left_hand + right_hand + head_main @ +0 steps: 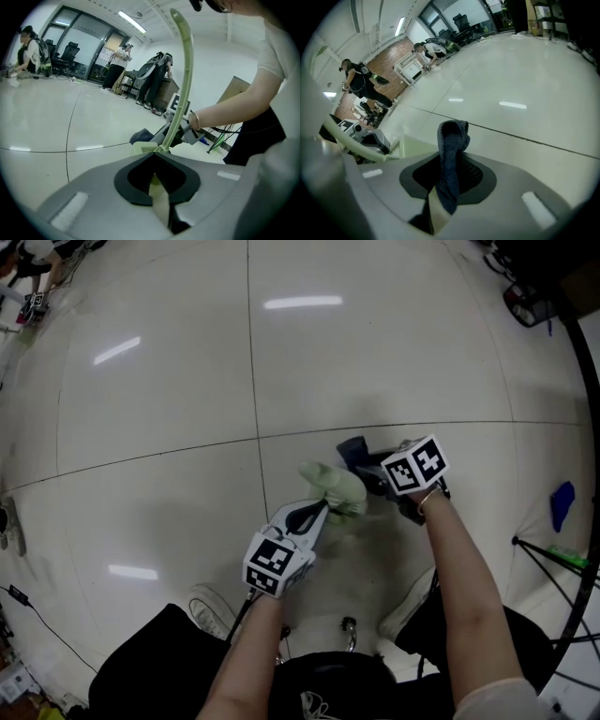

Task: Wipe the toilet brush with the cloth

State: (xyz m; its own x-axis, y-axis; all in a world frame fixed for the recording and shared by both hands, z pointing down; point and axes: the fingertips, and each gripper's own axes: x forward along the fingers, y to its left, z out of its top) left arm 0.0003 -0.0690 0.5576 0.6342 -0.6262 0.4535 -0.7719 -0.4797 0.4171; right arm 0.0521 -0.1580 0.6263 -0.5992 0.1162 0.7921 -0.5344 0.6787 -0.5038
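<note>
A pale green toilet brush (335, 489) is held low over the white floor, with my left gripper (319, 511) shut on its lower part. In the left gripper view its thin curved handle (185, 70) rises from the jaws of the left gripper (157, 177). Just to the right, my right gripper (377, 474) is shut on a dark blue cloth (353, 453), which sits beside the brush head. In the right gripper view the cloth (452, 152) stands folded out of the right gripper (444, 187), and the green brush handle (349, 143) passes on the left.
The white tiled floor (169, 381) spreads all round. A small blue object (561, 505) and black stand legs (553, 563) are at the right. My shoes (211, 610) are below the grippers. People, desks and chairs (70, 51) are far back.
</note>
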